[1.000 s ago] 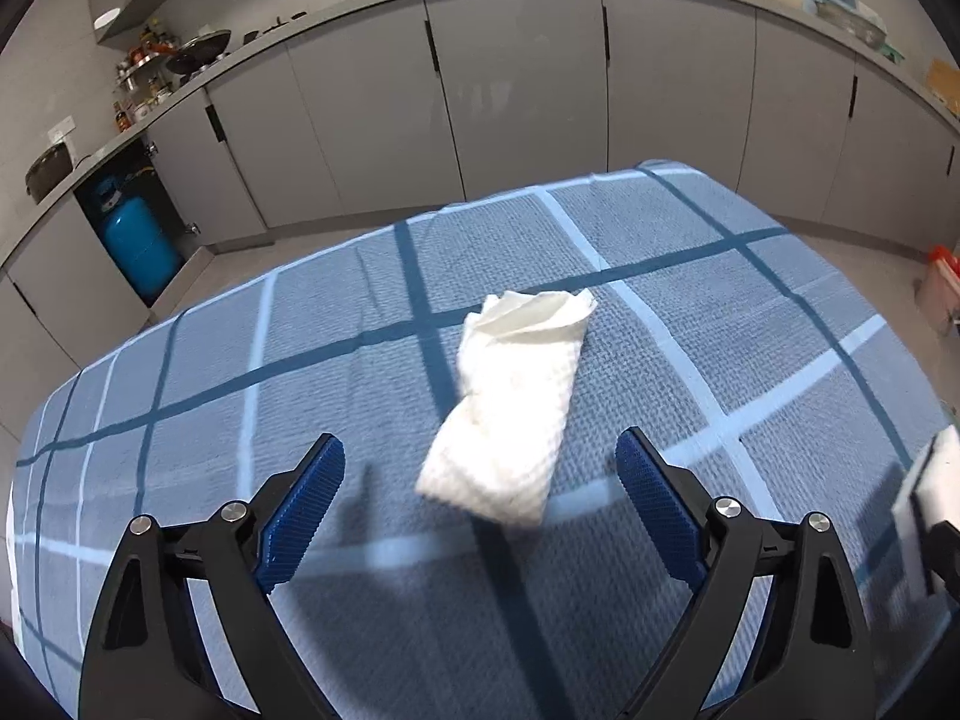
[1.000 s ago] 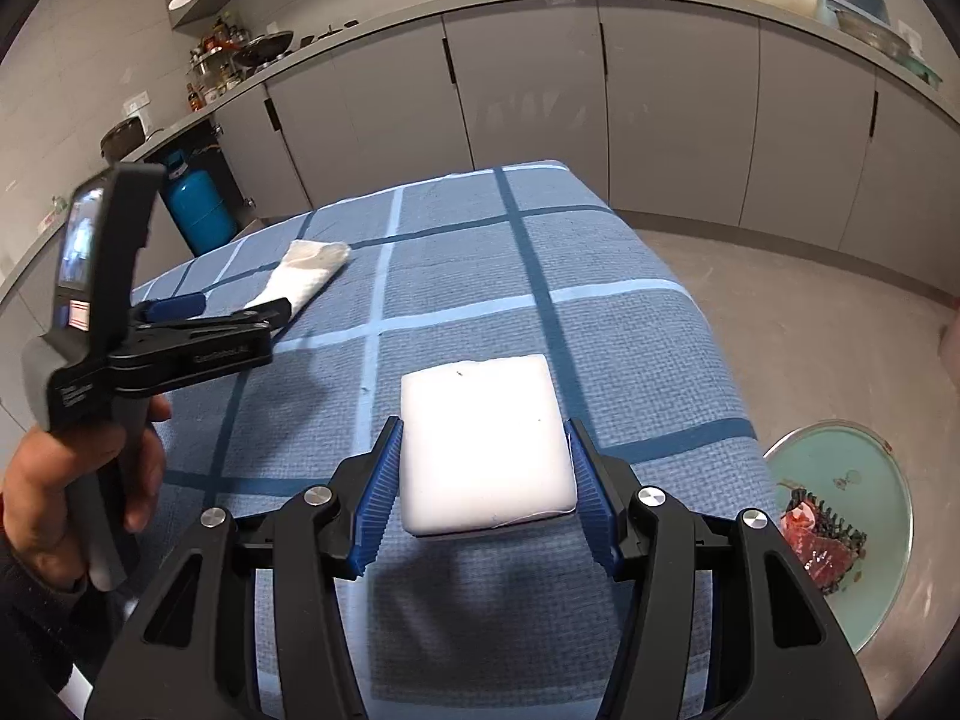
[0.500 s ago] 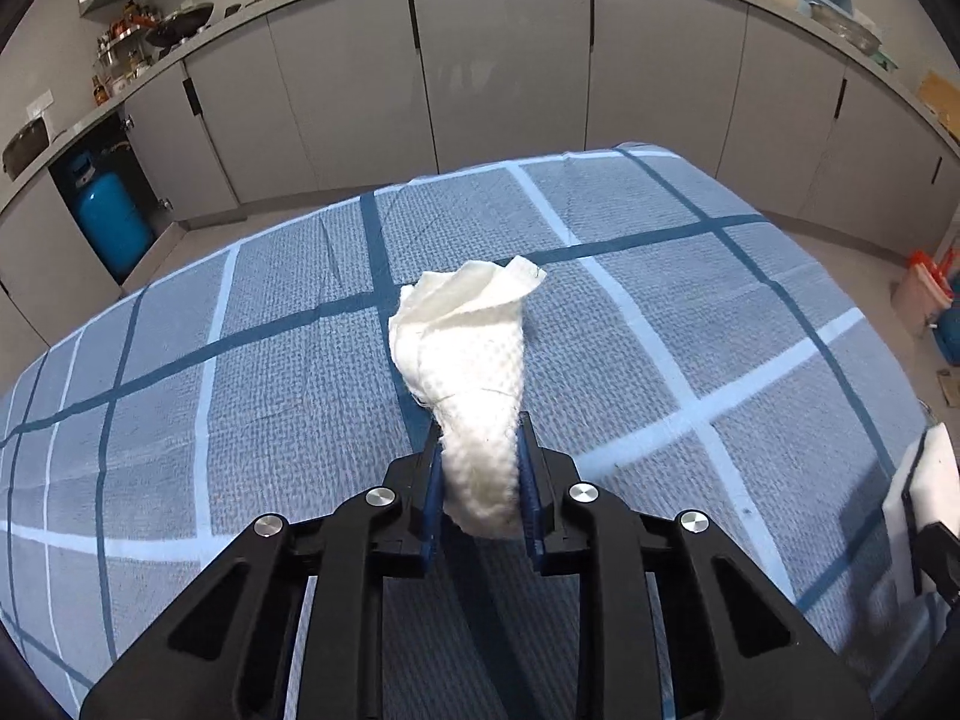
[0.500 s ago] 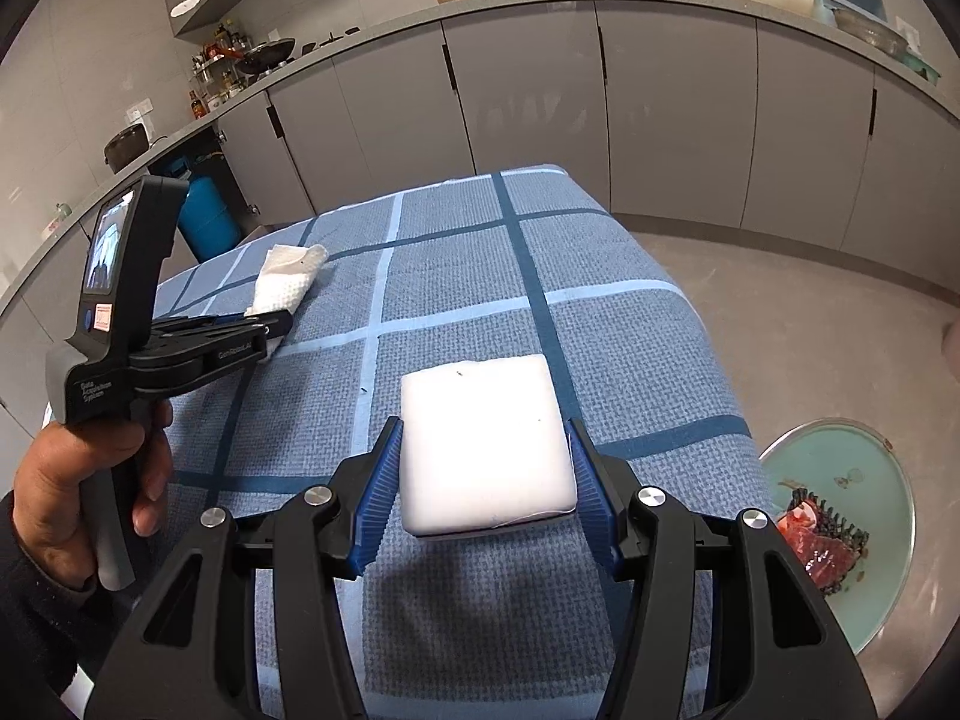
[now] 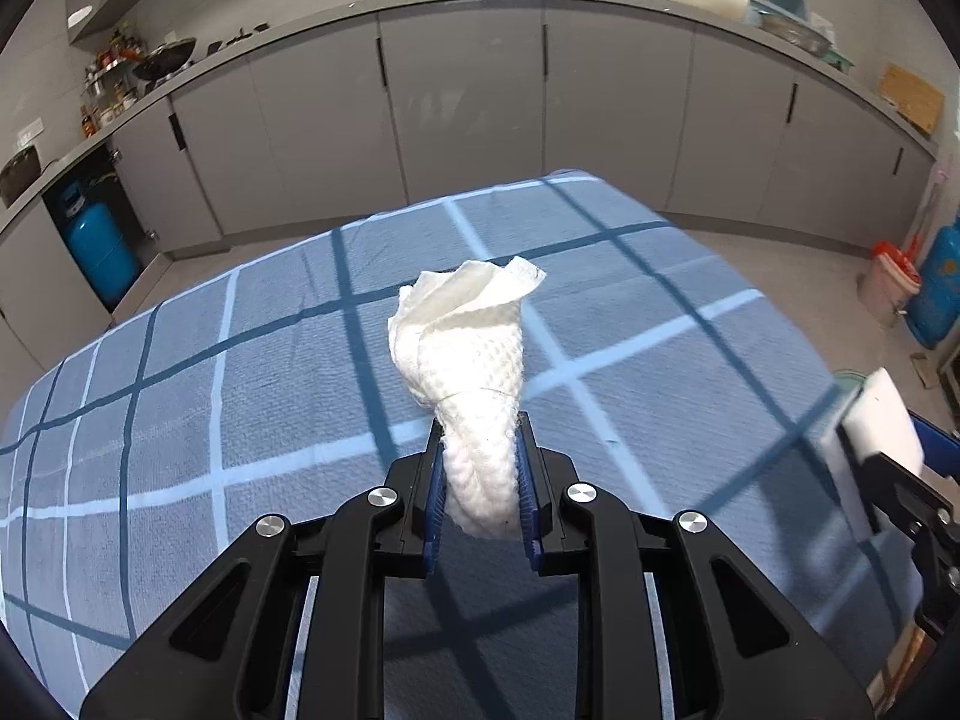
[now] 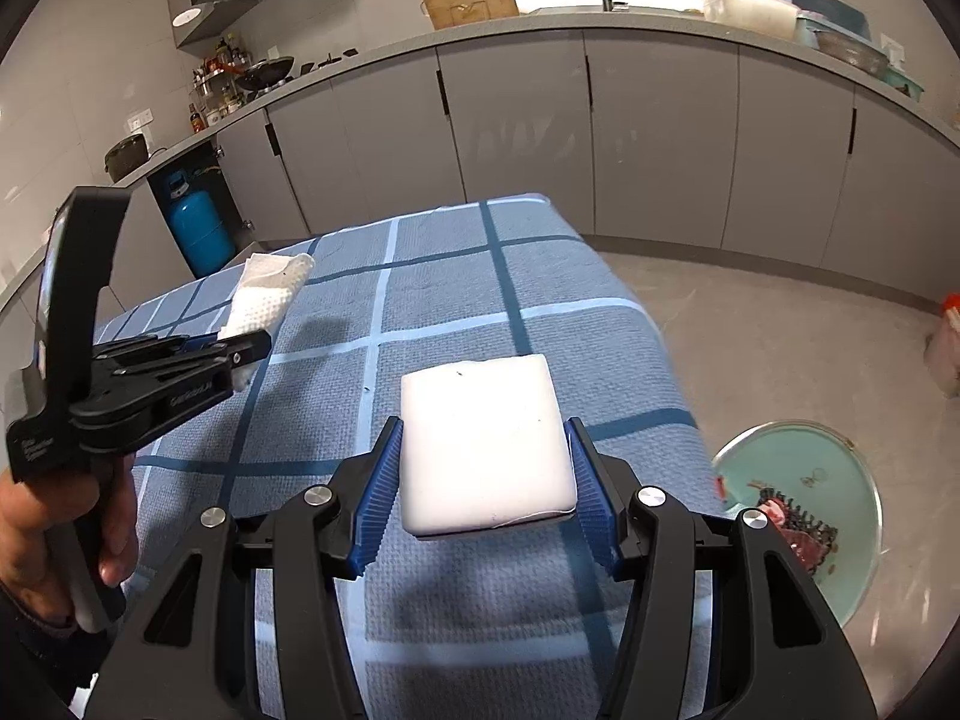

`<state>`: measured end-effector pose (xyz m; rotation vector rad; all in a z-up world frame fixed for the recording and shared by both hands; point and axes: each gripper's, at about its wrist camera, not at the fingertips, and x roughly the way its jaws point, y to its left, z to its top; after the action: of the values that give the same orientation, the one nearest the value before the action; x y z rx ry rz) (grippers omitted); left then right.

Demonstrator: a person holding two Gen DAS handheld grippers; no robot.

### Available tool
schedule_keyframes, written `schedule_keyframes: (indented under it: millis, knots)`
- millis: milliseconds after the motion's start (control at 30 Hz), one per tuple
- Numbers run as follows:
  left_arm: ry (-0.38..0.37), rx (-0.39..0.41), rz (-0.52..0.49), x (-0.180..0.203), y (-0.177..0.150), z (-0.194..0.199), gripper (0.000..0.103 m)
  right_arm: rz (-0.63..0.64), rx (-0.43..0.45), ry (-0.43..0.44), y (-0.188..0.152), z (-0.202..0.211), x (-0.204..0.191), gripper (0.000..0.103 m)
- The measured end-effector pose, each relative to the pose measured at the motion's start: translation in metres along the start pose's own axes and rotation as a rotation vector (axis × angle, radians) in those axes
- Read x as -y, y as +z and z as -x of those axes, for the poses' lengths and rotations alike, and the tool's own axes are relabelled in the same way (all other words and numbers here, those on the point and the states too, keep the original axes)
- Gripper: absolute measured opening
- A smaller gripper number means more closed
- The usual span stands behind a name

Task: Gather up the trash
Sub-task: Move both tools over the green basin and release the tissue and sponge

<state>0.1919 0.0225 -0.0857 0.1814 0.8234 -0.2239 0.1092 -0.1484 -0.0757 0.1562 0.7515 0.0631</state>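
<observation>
A crumpled white paper towel [image 5: 468, 354] sticks up from my left gripper [image 5: 479, 480], which is shut on its lower end and holds it above the blue checked tablecloth [image 5: 210, 396]. From the right wrist view the same paper towel [image 6: 264, 300] shows in the left gripper [image 6: 240, 354], gripped by a hand [image 6: 54, 540]. My right gripper [image 6: 483, 462] is shut on a white foam block [image 6: 483, 438], pressed between its blue pads. That foam block [image 5: 882, 420] also shows at the right edge of the left wrist view.
A round pale green bin [image 6: 804, 504] with scraps inside stands on the floor right of the table. Grey kitchen cabinets [image 6: 660, 132] run along the back. A blue gas cylinder [image 6: 198, 228] sits in an open cabinet at the left. Red and blue containers [image 5: 912, 282] stand on the floor.
The left gripper closed on the paper towel and lifted it off the cloth. The right gripper, still gripping the foam block, rose slightly.
</observation>
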Motion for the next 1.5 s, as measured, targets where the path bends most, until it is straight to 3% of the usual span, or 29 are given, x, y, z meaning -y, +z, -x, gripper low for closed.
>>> schedule_keyframes:
  millis: [433,933,1500]
  knots:
    - [-0.076,0.038,-0.102,0.068,0.001,0.029,0.022,-0.062,0.045,-0.064,-0.009,0.036,0.046,0.054]
    - [-0.162,0.05,-0.242,0.158,0.002,0.034,0.022,-0.163,0.075,-0.184,-0.025,0.069,0.123,0.054]
    - [-0.25,0.02,-0.378,0.242,-0.005,0.021,0.022,-0.27,0.055,-0.252,-0.043,0.066,0.195,0.054]
